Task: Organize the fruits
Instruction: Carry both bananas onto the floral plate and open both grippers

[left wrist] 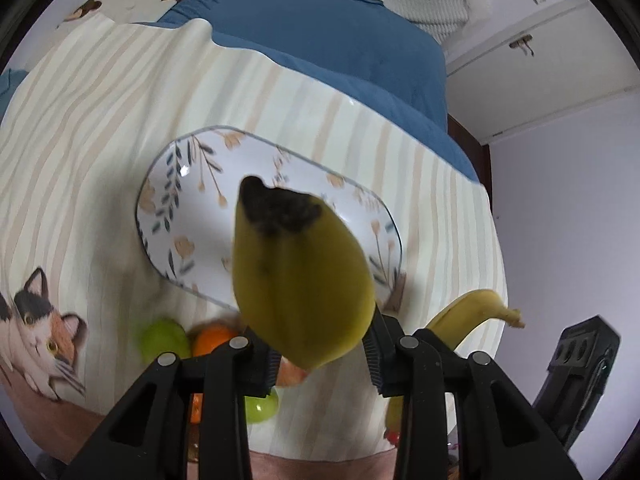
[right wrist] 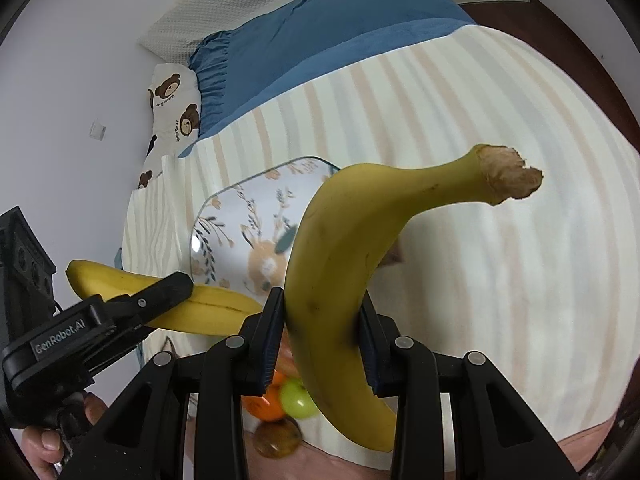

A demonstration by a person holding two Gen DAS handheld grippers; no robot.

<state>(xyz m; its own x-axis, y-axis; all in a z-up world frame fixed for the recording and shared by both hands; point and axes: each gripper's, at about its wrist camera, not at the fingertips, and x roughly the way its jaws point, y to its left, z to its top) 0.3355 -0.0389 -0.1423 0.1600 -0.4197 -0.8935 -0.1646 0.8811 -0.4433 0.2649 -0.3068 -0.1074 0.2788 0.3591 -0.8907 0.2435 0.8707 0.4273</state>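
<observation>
A bedroom at home.
Below my fingers lies a bed (left wrist: 100, 128) with a striped sheet, blue quilt (left wrist: 340, 52) and a bear-print pillow (right wrist: 174, 100) against white walls.

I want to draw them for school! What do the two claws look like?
Both are matte black plastic. Each claw has two angular arms with triangular cut-outs, round silver rivets and ribbed dark pads. The left claw, seen from the side, carries a raised label reading GenRobot.AI.
</observation>
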